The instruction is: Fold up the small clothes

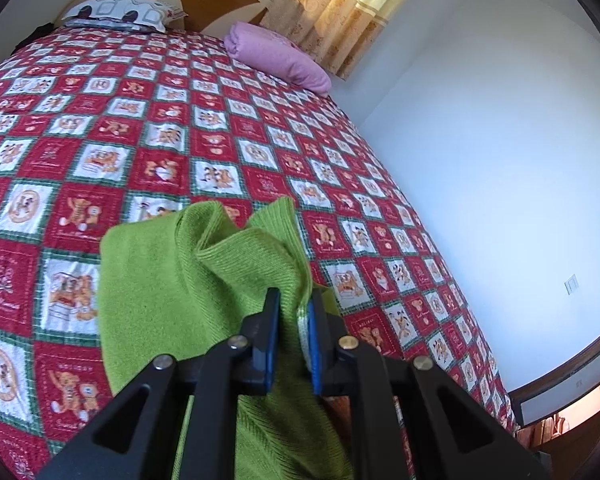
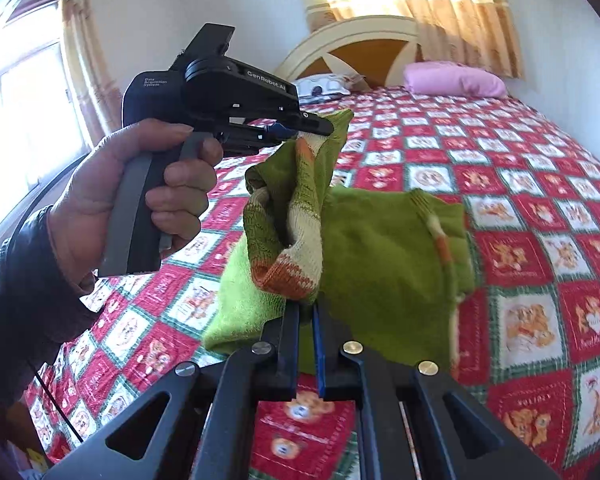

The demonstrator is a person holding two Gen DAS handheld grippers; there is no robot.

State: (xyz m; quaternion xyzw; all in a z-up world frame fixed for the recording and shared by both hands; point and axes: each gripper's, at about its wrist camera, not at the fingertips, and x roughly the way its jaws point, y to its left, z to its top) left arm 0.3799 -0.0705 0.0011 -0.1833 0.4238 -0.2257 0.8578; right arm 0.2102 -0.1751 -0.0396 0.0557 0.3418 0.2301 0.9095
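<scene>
A small green knitted garment (image 2: 380, 248) with orange and cream striped trim hangs in the air over the bed, held up between both grippers. My left gripper (image 1: 295, 300) is shut on a bunched fold of the green garment (image 1: 204, 272), and a strip of pale trim shows between its blue pads. In the right wrist view the left gripper (image 2: 320, 130) is held by a person's hand (image 2: 140, 196) and pinches the garment's upper end. My right gripper (image 2: 306, 308) is shut on the lower edge, just under the striped cuff (image 2: 296, 268).
The bed (image 1: 220, 128) carries a red, white and green patchwork quilt. A pink folded blanket (image 1: 276, 56) and a patterned pillow (image 1: 120, 12) lie near the curved headboard (image 2: 364, 48). A white wall (image 1: 500, 160) runs along the bed's right side, with curtains (image 2: 440, 12) behind.
</scene>
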